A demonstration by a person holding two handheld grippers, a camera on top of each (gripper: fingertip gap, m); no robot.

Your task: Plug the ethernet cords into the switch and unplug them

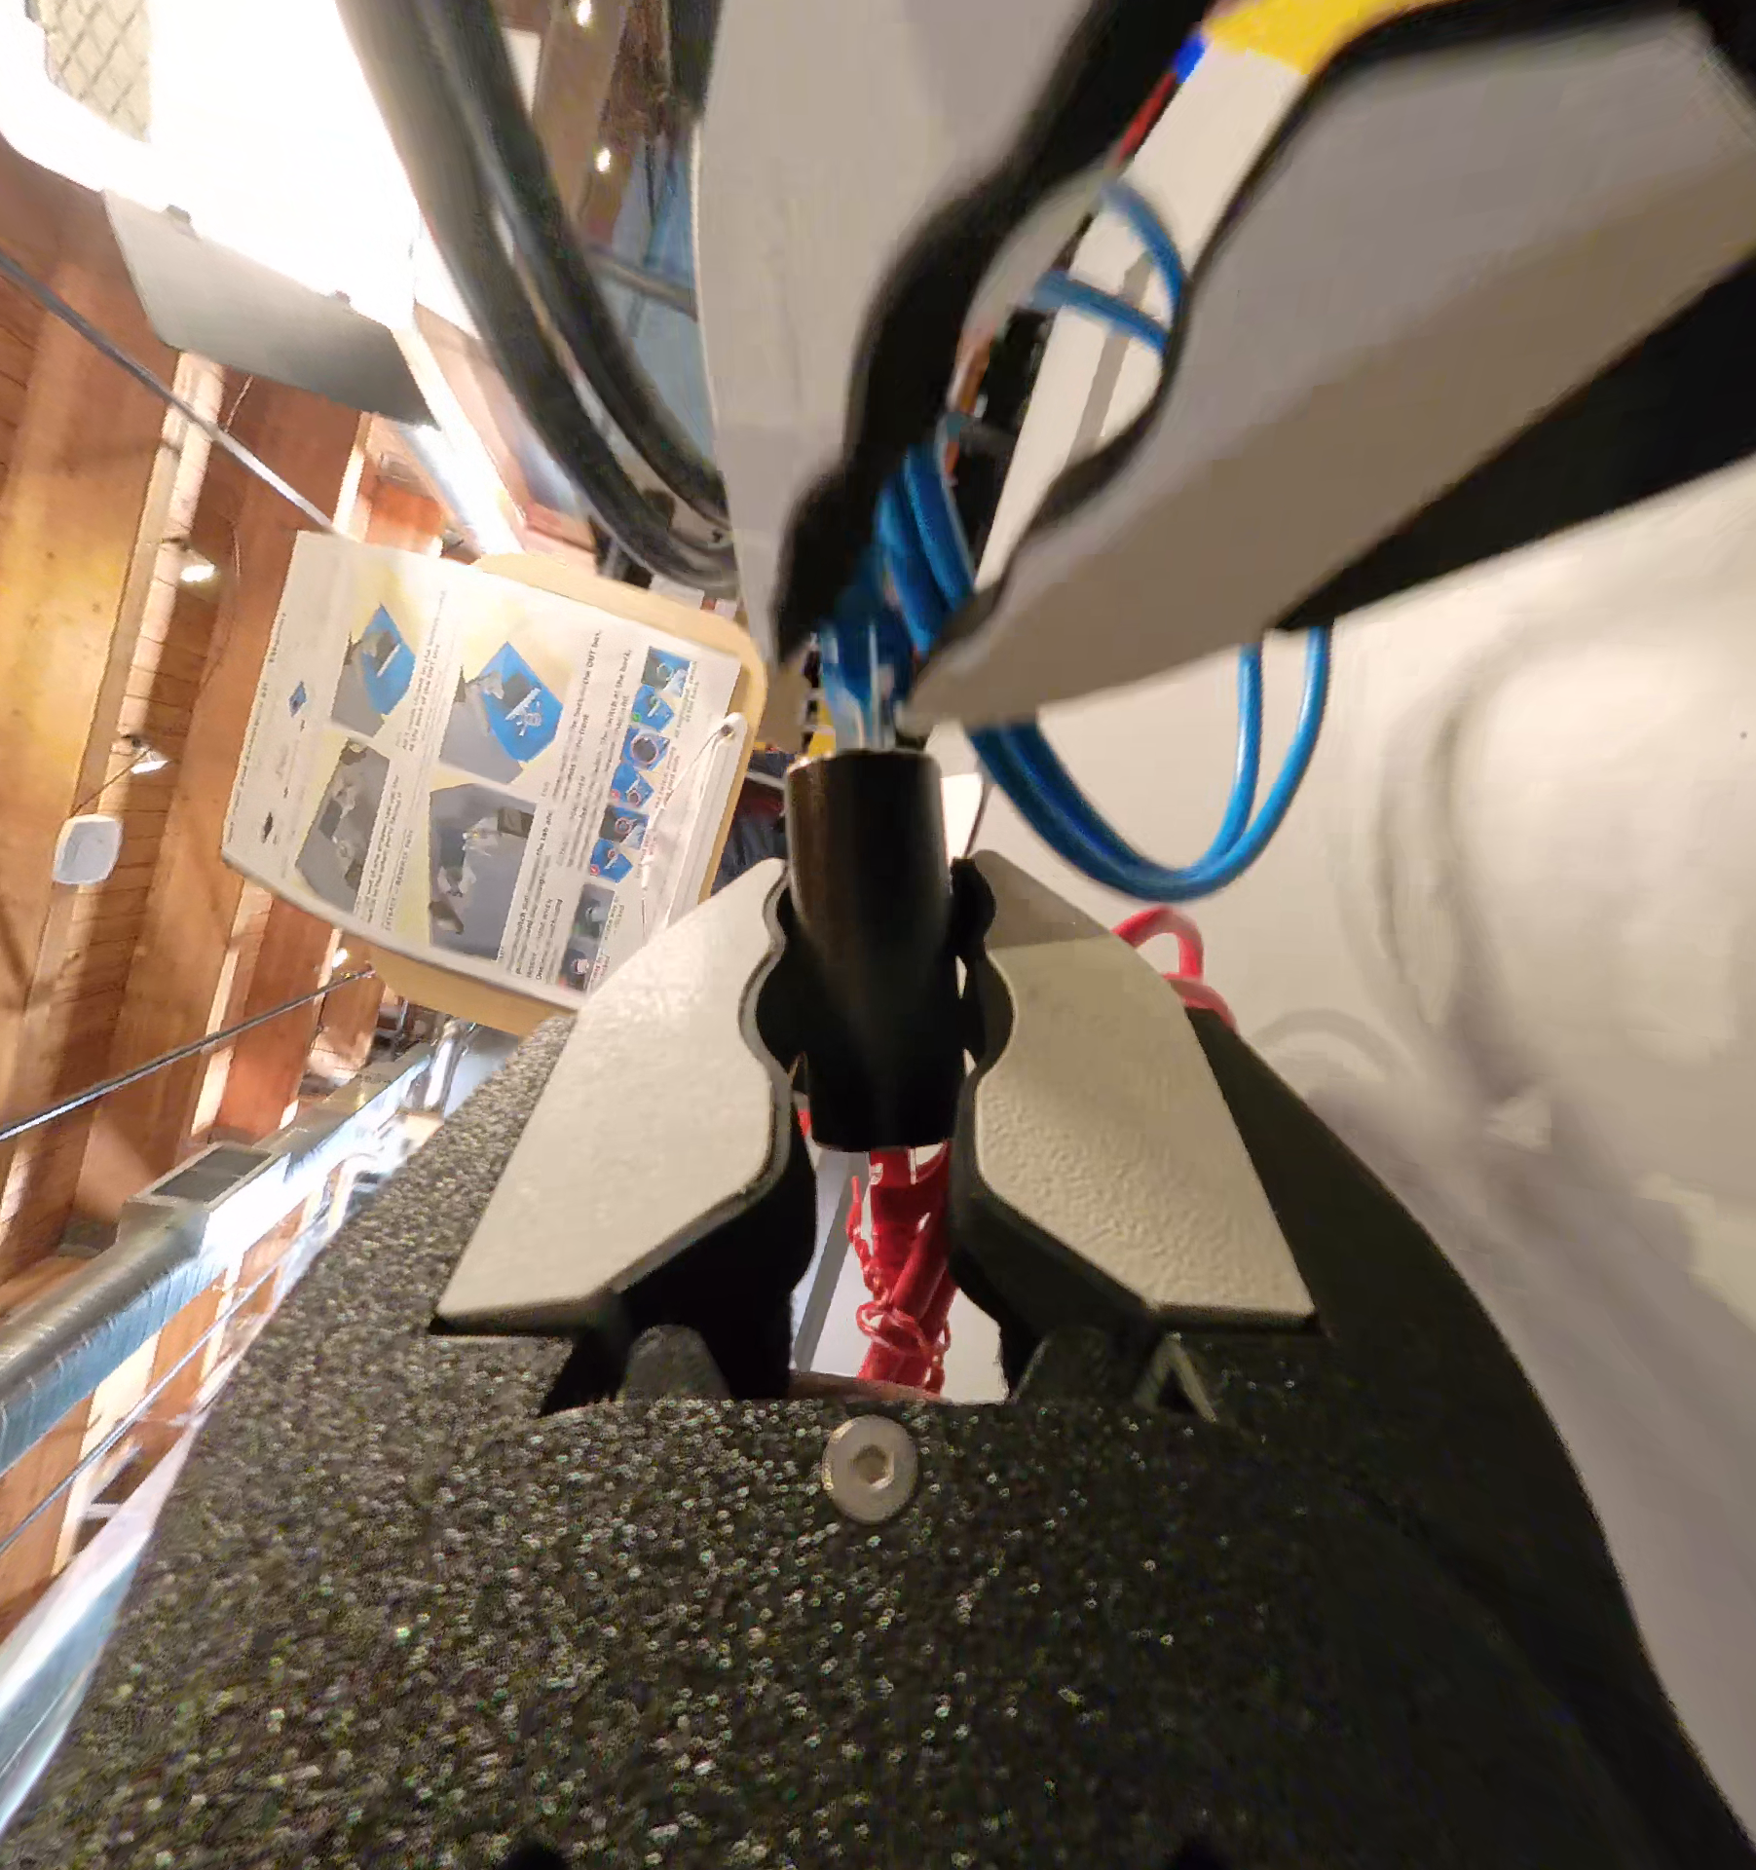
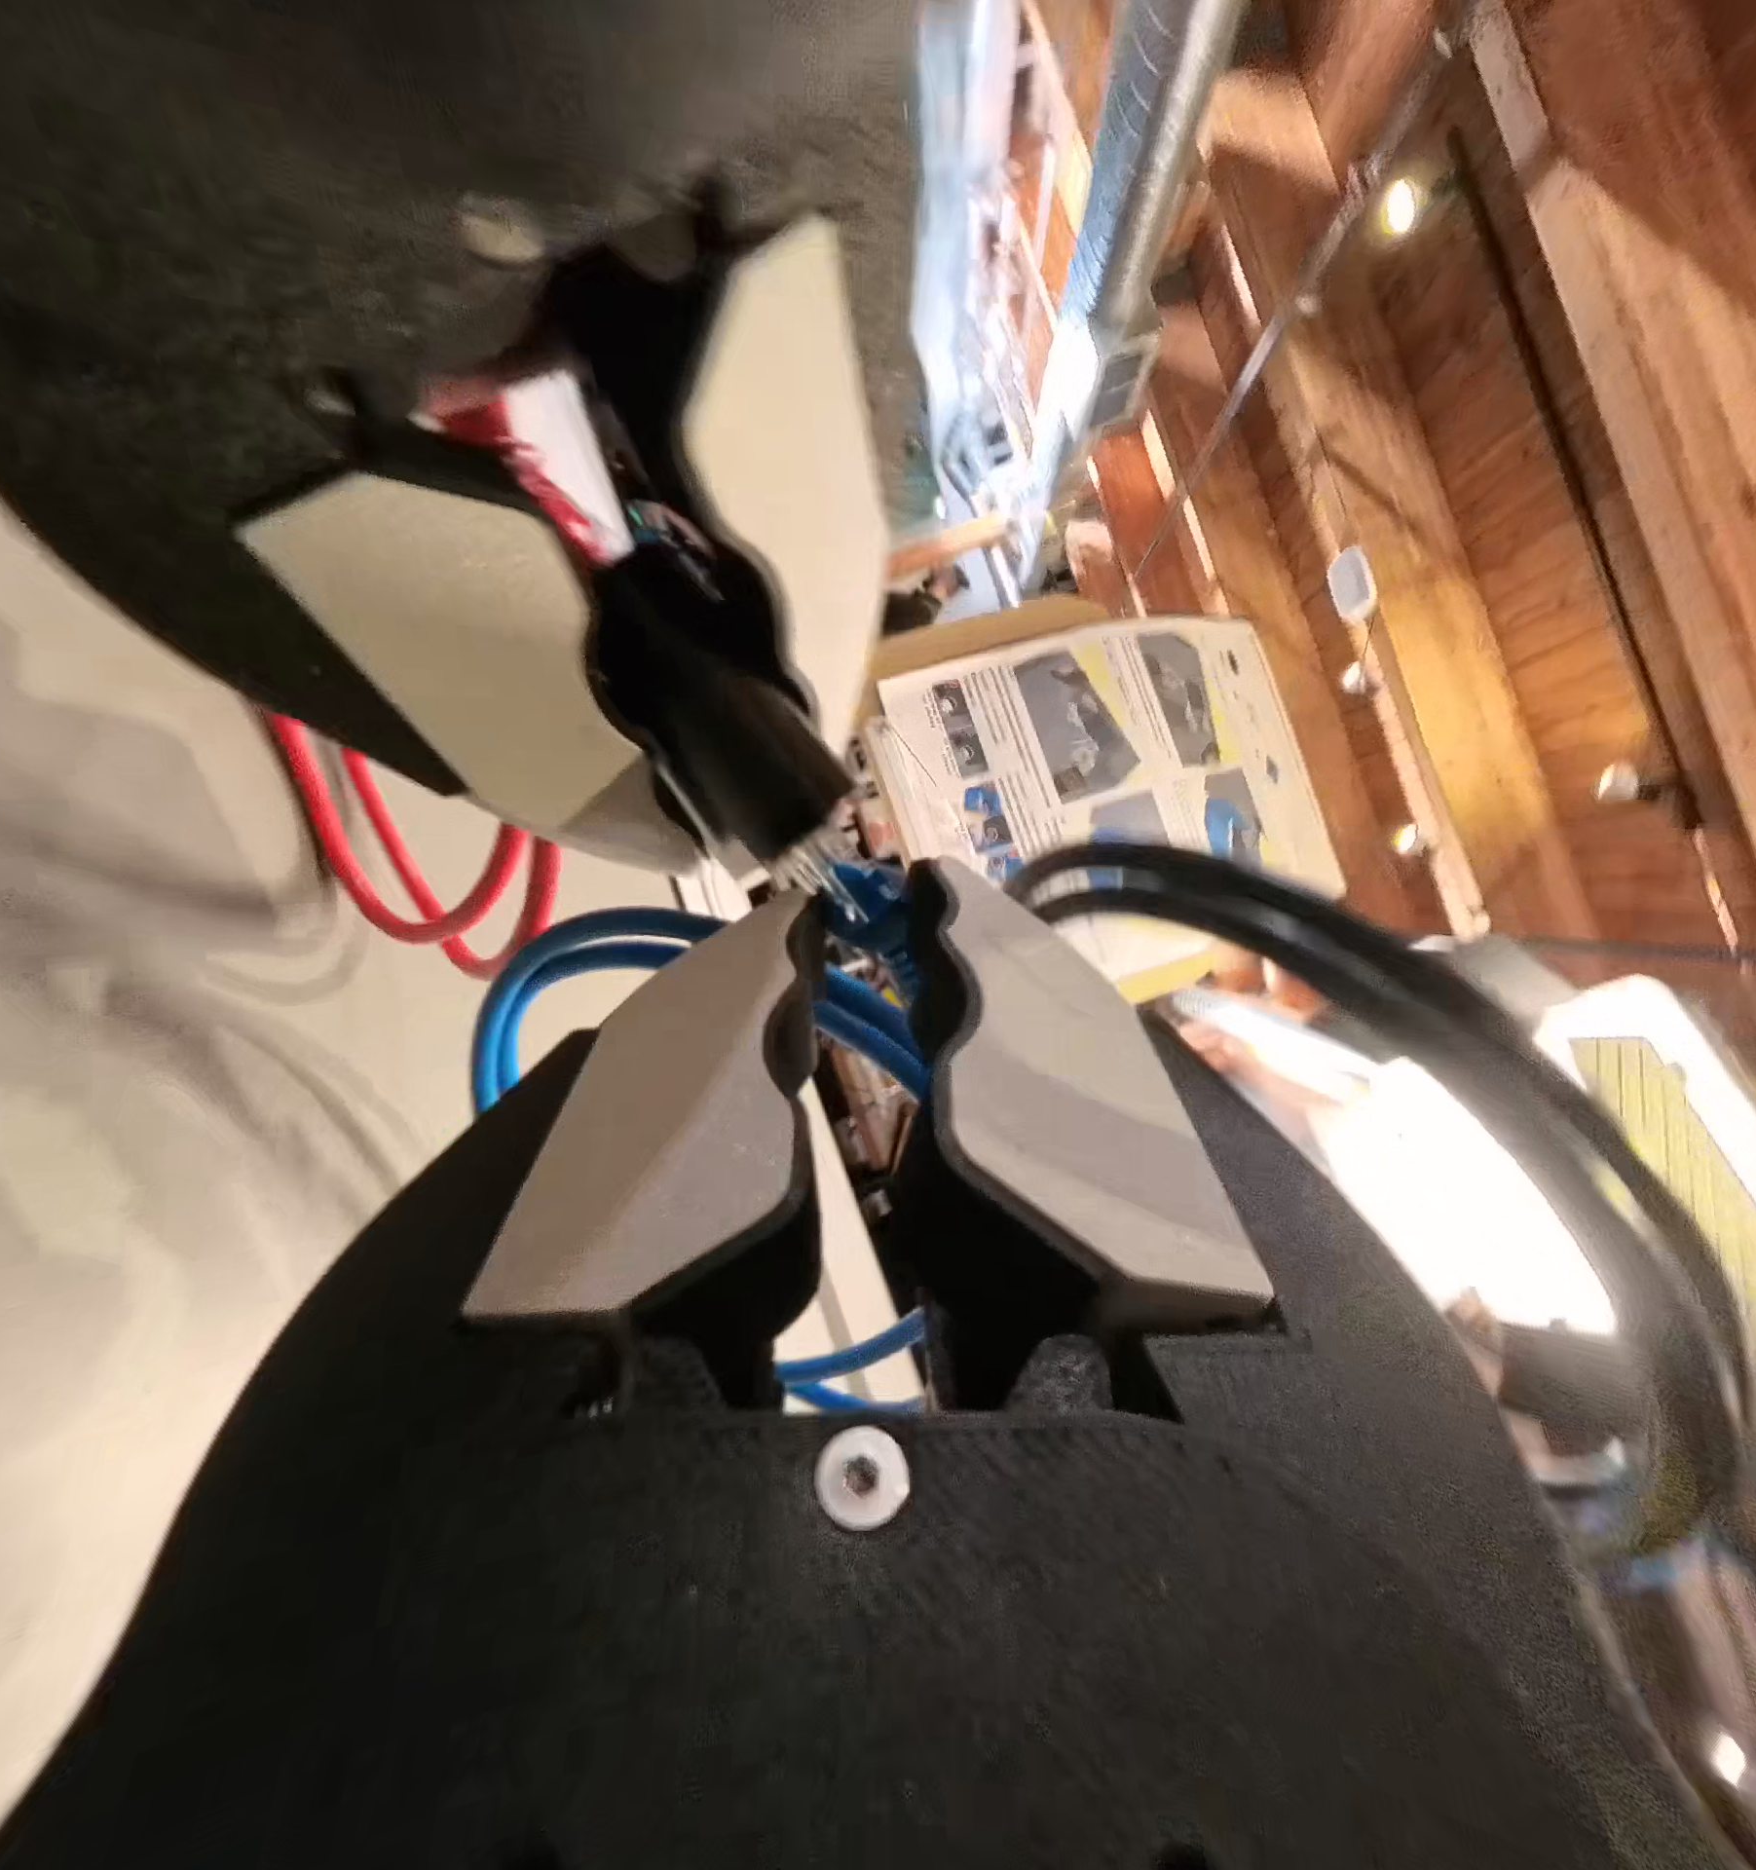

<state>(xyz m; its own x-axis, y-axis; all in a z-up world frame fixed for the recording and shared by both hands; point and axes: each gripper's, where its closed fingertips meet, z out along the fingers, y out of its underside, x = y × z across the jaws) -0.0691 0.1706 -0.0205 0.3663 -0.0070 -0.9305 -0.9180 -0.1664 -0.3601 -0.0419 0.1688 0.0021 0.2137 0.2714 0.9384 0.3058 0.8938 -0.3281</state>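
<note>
My left gripper (image 1: 873,890) is shut on a small black block, the switch (image 1: 868,961). A red cord (image 1: 904,1265) hangs from the switch's near end. My right gripper (image 2: 865,899) is shut on the plug (image 2: 853,890) of a blue ethernet cord (image 2: 509,982). The plug's tip meets the far end of the switch (image 2: 742,739). I cannot tell how far in it sits. In the left wrist view the right gripper (image 1: 853,678) comes in from above with the blue cord (image 1: 1248,810) looping beside it. In the right wrist view the left gripper (image 2: 782,799) and the red cord (image 2: 398,860) are blurred.
A white surface (image 1: 1562,911) lies behind the cords. Thick black cables (image 2: 1460,1012) arc close by on the right. A printed sheet on a board (image 1: 479,759) stands beyond, and also shows in the right wrist view (image 2: 1106,739). A wooden wall and a metal duct (image 1: 44,1346) are farther off. The tips of both grippers are at nearly the same place.
</note>
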